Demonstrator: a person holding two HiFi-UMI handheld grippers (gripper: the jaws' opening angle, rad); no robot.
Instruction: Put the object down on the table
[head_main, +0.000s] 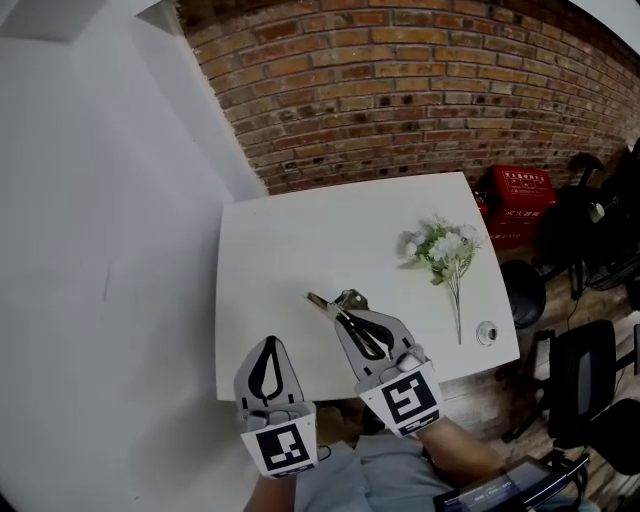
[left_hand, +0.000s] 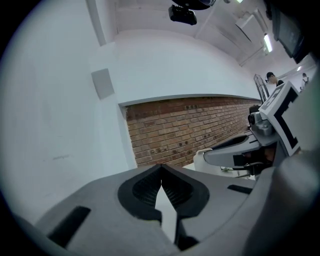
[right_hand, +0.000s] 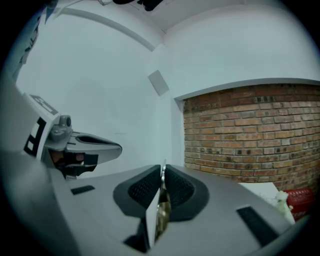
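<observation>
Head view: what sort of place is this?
Probably an office or studio-type workroom rather than a home. An exposed brick wall runs behind a plain white table, and black office chairs stand to the side near a red crate.

Brick wall, white table, black chairs.

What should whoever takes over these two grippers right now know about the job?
Left gripper: shut, empty, by the near edge of the white table.
Right gripper: shut on a thin greyish metal tool, maybe scissors, held over the table.
White-and-green flower bunch: lying at the table's right side.
Done: tool is gripped.
Left: lower it onto a bare patch of table, then open the jaws.
</observation>
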